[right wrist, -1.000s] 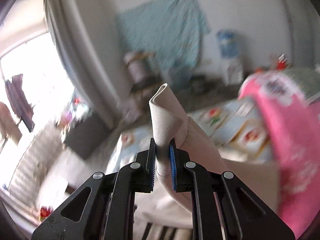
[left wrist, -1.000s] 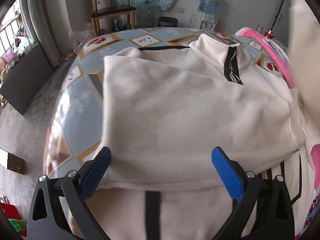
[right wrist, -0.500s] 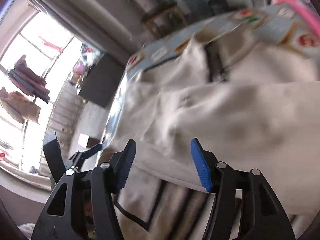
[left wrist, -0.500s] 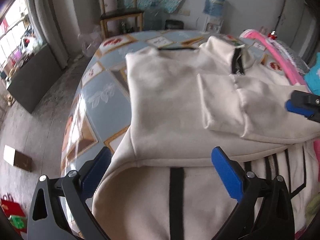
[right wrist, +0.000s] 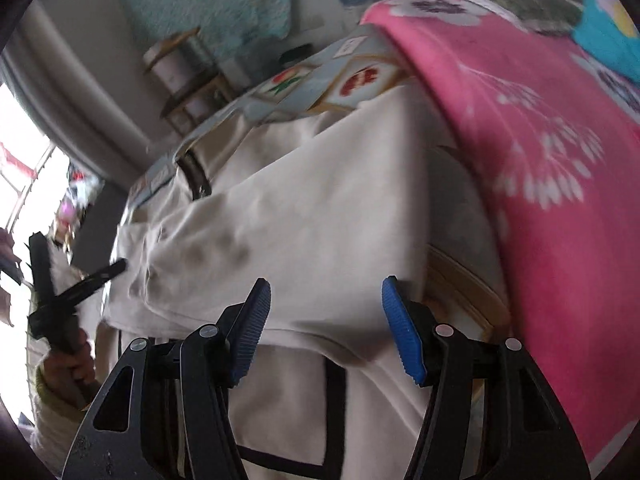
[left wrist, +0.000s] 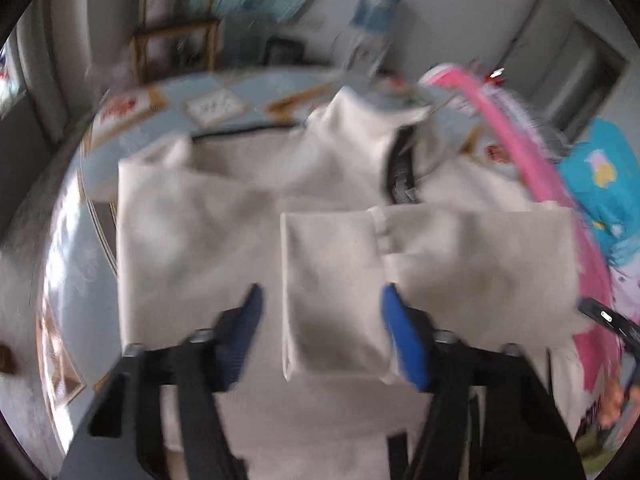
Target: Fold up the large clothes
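With jaws apart after just closing partway, the left gripper (left wrist: 320,320) straddles the folded sleeve cuff (left wrist: 332,292) without pressing it, while the empty, parted right gripper (right wrist: 326,316) hovers at the cream sweatshirt's (right wrist: 320,216) right edge, its collar (left wrist: 372,128) farthest away on the table (left wrist: 132,136).

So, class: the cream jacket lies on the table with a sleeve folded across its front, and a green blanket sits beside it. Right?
Not quite. The blanket is pink, not green, as the right wrist view shows. The cream jacket does lie on the table with its sleeve folded across the front.
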The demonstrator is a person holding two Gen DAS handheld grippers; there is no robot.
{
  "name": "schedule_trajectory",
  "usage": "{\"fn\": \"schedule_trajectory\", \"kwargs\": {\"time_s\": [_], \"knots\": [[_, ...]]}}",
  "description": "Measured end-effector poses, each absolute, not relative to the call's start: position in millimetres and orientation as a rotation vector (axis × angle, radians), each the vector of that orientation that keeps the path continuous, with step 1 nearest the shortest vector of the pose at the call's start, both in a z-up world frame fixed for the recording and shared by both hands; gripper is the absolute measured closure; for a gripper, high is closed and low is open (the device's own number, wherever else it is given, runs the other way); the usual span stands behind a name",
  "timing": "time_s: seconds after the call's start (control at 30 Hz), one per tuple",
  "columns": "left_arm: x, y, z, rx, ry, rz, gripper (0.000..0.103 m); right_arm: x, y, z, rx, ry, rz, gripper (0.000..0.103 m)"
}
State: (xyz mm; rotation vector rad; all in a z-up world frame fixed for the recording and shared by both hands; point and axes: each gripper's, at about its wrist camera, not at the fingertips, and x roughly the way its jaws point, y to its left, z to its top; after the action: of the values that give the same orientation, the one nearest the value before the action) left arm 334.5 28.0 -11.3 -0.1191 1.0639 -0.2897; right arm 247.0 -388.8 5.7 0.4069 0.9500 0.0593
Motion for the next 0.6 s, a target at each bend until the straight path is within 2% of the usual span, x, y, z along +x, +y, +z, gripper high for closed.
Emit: {"fn": "schedule_trajectory", "kwargs": {"time_s": [0.1,0.17,0.37,0.47,0.6], "knots": [[345,22,-25,-0.088,1.100,-0.231,0.088,242,-400,8,0.413,0.933,0.017,0.046],[341,18,-21,-0.059,1.074,-0.230,0.095,241,-409,10,0.411,0.928,-0.011,0.046],[312,35,35,-0.111,0.917,-0.235,0.097,240,-436,21,0.418,0.935,-0.046,0.046],[294,59,63,-0.134,0.833,-0.172,0.097,248,-442,21,0.422,0.958,-0.017,0.042],[300,88,49,-0.147,0.877,-0.093,0.097,267,-442,12,0.430,1.000,0.005,0.042]]}}
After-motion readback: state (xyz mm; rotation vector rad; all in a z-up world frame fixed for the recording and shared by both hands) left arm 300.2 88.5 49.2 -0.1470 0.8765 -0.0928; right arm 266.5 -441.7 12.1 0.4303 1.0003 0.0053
